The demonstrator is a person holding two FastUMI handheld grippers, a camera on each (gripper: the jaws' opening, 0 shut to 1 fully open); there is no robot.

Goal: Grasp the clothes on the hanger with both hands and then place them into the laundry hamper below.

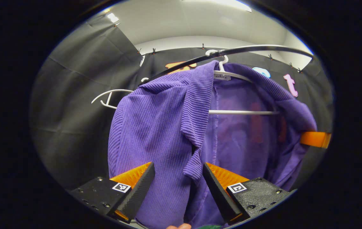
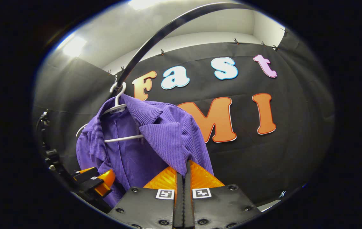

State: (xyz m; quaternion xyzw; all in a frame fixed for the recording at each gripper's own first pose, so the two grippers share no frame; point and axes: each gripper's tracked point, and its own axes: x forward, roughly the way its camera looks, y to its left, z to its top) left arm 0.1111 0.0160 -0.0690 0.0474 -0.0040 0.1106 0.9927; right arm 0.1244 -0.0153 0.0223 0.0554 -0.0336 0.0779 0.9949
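While the right gripper (image 2: 184,173) pinches the purple ribbed jacket (image 1: 155,127) hanging on its white plastic hanger (image 1: 241,112), the left gripper (image 1: 177,181) gapes wide around the lapel — a one-sided tug could snag fabric on the hanger.

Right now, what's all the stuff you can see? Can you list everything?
Jacket: one, purple ribbed cloth, hanging open on a hanger.
Hanger under the jacket: one, white, hooked on the rail.
Spare hanger: one, white, bare, behind the jacket.
Rail: one, dark, curved overhead.
Ceiling lights: at least two, white, above.
Left gripper: one, black and orange, jaws open either side of the jacket's front edge.
Right gripper: one, black and orange, jaws pinching the jacket's far side.
Fingertip: one, at the bottom edge of the left gripper view.
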